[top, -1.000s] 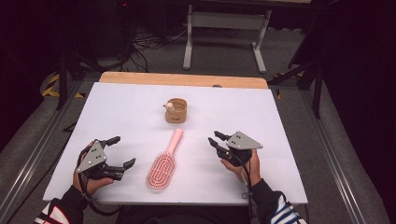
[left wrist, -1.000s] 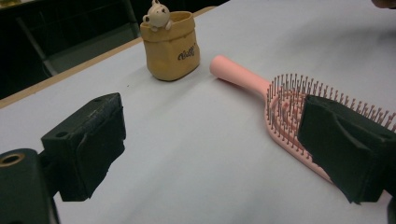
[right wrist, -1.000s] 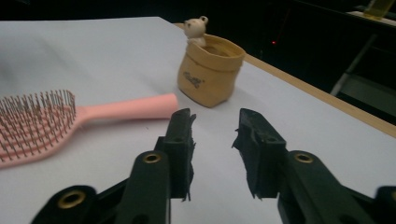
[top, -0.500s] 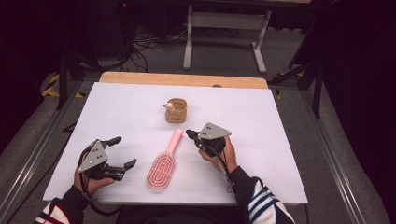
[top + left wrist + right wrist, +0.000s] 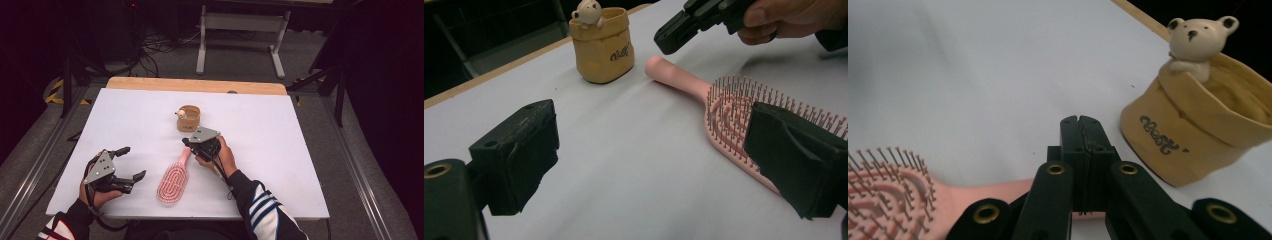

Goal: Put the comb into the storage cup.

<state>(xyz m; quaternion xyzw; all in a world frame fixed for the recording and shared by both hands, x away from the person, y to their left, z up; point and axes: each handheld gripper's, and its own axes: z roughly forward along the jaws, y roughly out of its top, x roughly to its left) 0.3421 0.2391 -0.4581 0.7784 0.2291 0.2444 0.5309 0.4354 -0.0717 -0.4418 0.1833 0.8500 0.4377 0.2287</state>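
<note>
1. While our right gripper (image 5: 189, 141) hangs over the handle end of the pink hairbrush (image 5: 173, 181), its jaws are pressed together with nothing between them; in the right gripper view the handle passes just under the closed tips.
2. We see the hairbrush lying bristles up near the front of the white table (image 5: 300, 150), its long axis running from the head near us up and right toward the yellow bear cup (image 5: 189, 118).
3. Our right hand (image 5: 220, 155) is the nearer one; our left gripper (image 5: 131, 163) rests well left of the brush head, jaws wide and empty.
4. We judge the cup, just beyond the handle tip, the one thing that could crowd a grasp.
</note>
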